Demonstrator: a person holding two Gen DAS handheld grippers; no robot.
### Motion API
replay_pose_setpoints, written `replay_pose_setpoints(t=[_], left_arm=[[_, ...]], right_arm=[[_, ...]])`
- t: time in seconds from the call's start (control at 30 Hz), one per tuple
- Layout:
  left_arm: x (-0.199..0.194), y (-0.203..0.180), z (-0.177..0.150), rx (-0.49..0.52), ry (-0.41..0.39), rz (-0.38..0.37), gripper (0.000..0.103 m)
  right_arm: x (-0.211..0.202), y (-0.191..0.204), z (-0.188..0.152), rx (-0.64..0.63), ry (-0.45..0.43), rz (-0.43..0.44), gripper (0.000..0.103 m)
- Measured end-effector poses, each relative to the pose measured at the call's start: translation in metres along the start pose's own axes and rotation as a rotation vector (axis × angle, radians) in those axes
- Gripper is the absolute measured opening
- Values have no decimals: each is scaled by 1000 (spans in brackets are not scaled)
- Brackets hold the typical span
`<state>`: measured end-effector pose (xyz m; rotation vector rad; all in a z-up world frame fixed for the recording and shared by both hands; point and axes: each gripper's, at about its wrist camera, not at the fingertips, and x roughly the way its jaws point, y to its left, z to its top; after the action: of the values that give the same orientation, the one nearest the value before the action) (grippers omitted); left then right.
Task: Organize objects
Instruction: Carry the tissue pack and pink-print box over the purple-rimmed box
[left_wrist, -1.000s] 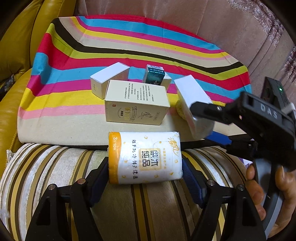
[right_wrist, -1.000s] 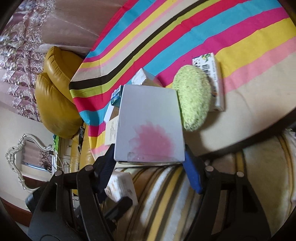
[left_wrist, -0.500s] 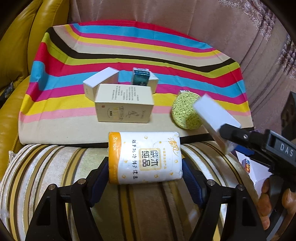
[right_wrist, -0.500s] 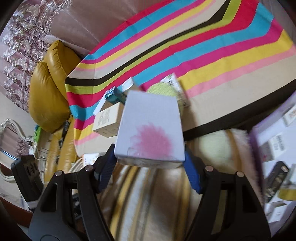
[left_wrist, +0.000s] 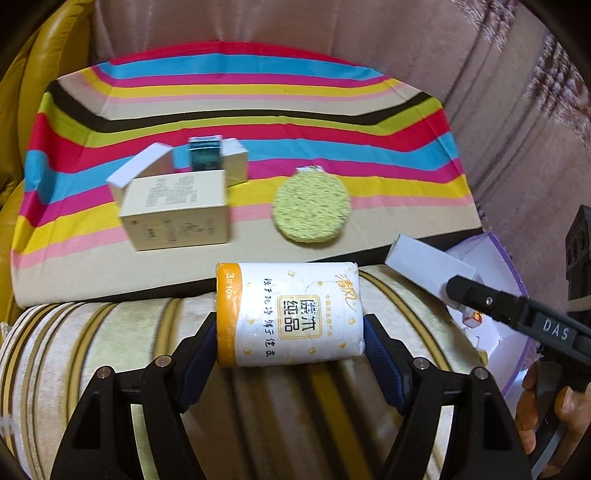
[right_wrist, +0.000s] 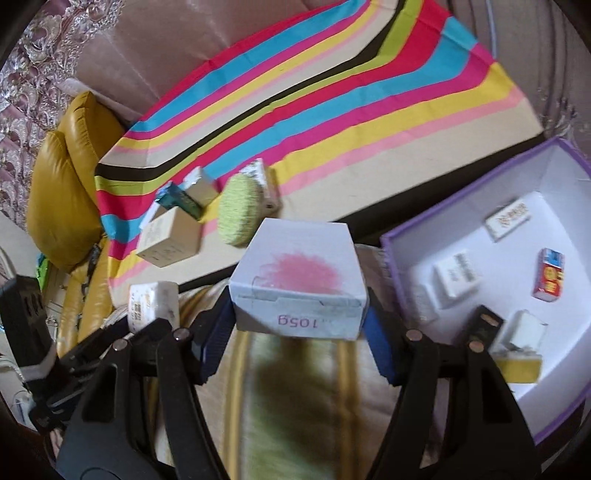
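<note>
Striped cloth (left_wrist: 92, 266) covers the sofa seat that carries the loose items, with a striped cushion edge in front of it. Over the last second I have carried the white box (right_wrist: 299, 280) off the cloth and to the right; it now hangs beside the purple-rimmed bin (right_wrist: 391, 258), so I judge the drop into the bin to be the next step. My right gripper (right_wrist: 299, 332) has its fingers pinching this box at both sides. My left gripper (left_wrist: 291, 354) pinches the tissue pack (left_wrist: 291, 314) above the cushion edge, its position unchanged. The bin holds several small boxes, among them a red-and-blue packet (right_wrist: 550, 280) and a yellow-based item partly hidden by a finger. On the cloth remain a beige carton (left_wrist: 177, 214), a green sponge (left_wrist: 312, 208) and a few small boxes behind them.
</note>
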<state>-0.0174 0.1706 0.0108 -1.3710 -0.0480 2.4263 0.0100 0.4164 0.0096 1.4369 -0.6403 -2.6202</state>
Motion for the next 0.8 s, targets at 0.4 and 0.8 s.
replay_pose_setpoints(t=[0.4, 0.8], left_arm=[[17, -68, 7, 135, 41, -66, 76], [28, -109, 7, 215, 69, -97, 76]], right_arm=[[-26, -34, -19, 20, 1, -18, 69], [-52, -42, -38, -36, -31, -83, 69]])
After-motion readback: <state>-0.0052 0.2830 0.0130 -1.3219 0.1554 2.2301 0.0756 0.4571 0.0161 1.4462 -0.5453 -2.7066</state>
